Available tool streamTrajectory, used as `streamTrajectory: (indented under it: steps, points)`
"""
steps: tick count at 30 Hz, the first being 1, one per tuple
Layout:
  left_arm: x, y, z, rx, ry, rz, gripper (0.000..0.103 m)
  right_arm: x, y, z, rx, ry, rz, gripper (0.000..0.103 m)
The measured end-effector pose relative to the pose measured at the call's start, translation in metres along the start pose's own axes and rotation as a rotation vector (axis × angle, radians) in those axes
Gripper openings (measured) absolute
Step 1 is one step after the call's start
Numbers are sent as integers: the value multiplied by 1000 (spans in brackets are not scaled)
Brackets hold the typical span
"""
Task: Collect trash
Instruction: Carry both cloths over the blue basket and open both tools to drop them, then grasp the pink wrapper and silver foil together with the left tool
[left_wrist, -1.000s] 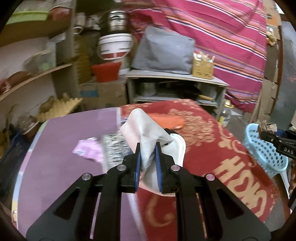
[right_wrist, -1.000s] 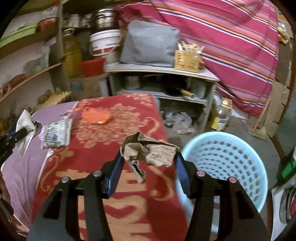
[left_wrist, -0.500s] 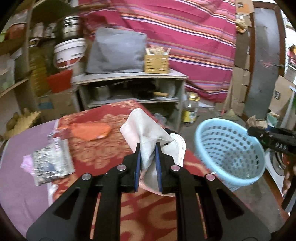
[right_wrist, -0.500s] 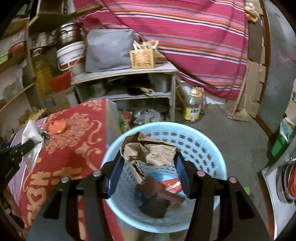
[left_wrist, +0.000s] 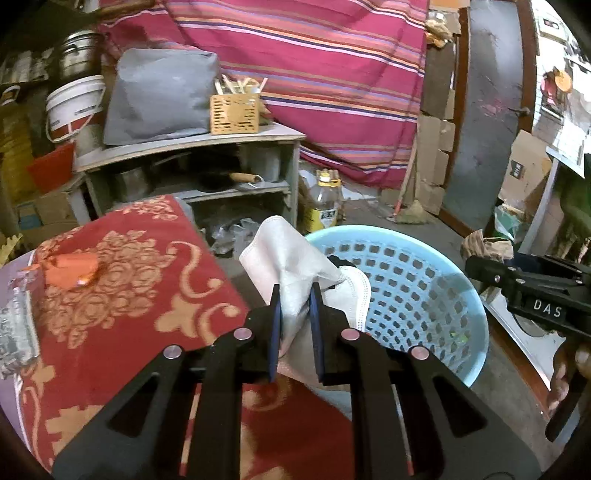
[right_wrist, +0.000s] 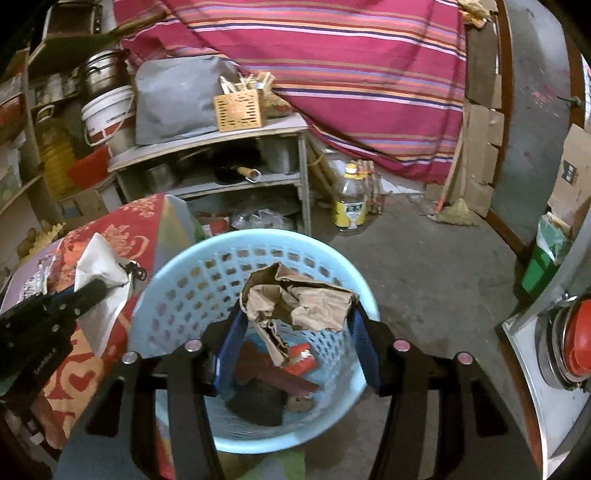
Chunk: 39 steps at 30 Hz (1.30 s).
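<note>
with the right gripper clamping crumpled brown paper above the blue basket, spread its jaws squarely over the middle, while the left gripper grips the face mask.

Your views were dim and warm-toned, brightest at the far right, with strong fisheye bending, dark corners and slight blur.

Pale-blue basket; brown paper
</note>
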<state>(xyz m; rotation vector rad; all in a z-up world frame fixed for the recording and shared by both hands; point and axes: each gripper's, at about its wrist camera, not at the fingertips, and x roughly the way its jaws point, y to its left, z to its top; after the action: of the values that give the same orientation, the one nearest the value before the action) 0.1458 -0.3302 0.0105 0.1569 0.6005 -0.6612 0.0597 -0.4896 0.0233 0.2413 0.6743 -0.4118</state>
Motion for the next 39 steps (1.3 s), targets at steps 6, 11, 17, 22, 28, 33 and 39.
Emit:
streamTrajectory:
  steps: [6, 11, 17, 22, 28, 33, 39]
  points:
    - [13, -12, 0, 5, 16, -11, 23, 1, -11, -1, 24, -1, 2, 55]
    - [12, -11, 0, -2, 8, 1, 47, 2, -8, -2, 16, 2, 9, 55]
    - [1, 0, 1, -10, -14, 43, 64, 5, -6, 0, 19, 10, 12, 55]
    - [-16, 24, 1, -26, -41, 108, 80, 10, 4, 1, 18, 19, 24, 56]
    - [-44, 63, -4, -56, -68, 199, 95, 20, 24, 0, 6, 41, 36, 60]
    - [-65, 96, -10, -78, -67, 270, 97, 24, 38, -2, 29, 69, 20, 76]
    - [-92, 147, -22, -144, -65, 355, 97, 10, 73, 3, 19, 30, 31, 77]
